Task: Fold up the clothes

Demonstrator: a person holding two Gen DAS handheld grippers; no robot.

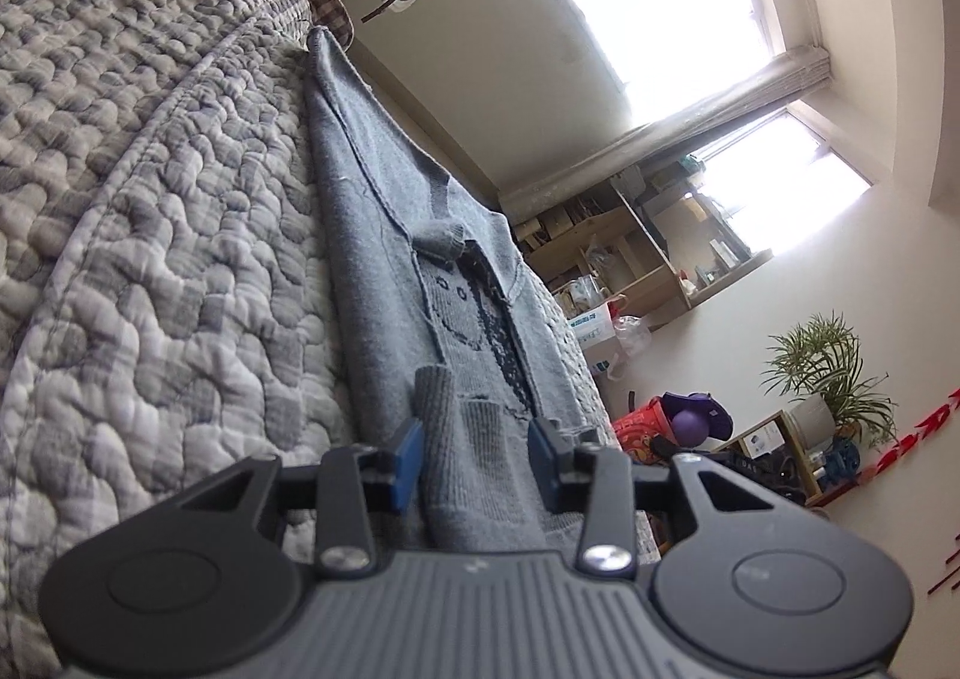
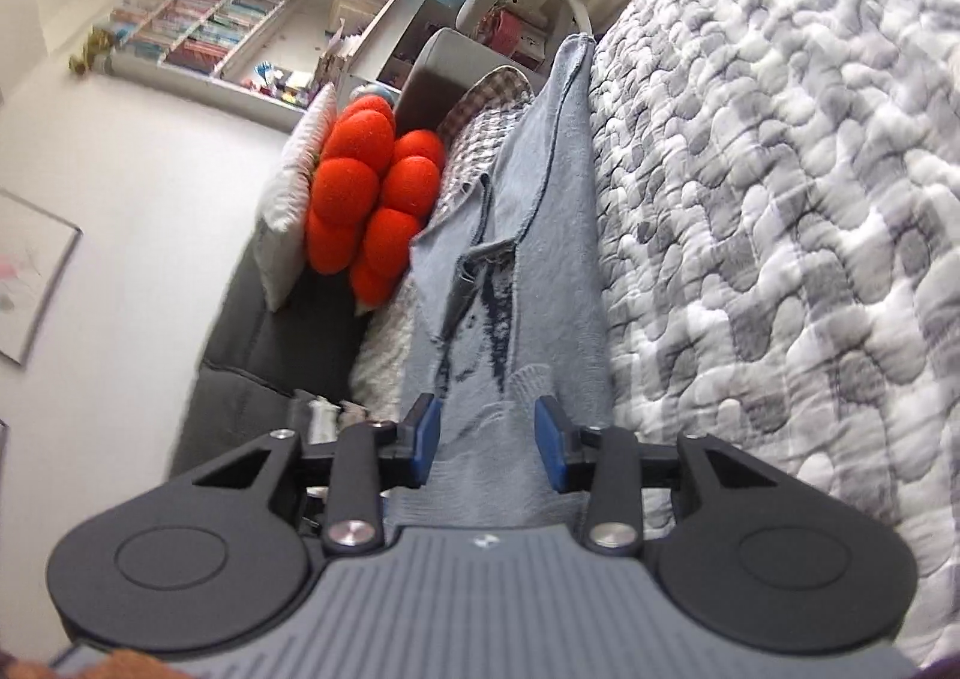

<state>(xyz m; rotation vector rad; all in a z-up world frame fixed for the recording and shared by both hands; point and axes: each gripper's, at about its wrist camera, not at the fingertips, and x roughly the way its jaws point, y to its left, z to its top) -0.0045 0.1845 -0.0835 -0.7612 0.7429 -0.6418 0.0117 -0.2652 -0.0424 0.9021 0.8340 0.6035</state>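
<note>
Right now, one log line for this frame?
task: fold clothes | left gripper: open, straddling grey sweater hem | right gripper: open, same | sweater flat on quilt

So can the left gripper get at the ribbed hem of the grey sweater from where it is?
Probably yes. The left gripper is open, and the grey sweater lies flat on the quilt with its ribbed hem already between the blue pads. Nothing blocks it.

Sweater (image 1: 384, 235) flat on quilt (image 1: 150, 199), cushion (image 2: 372, 199) beyond it.
</note>
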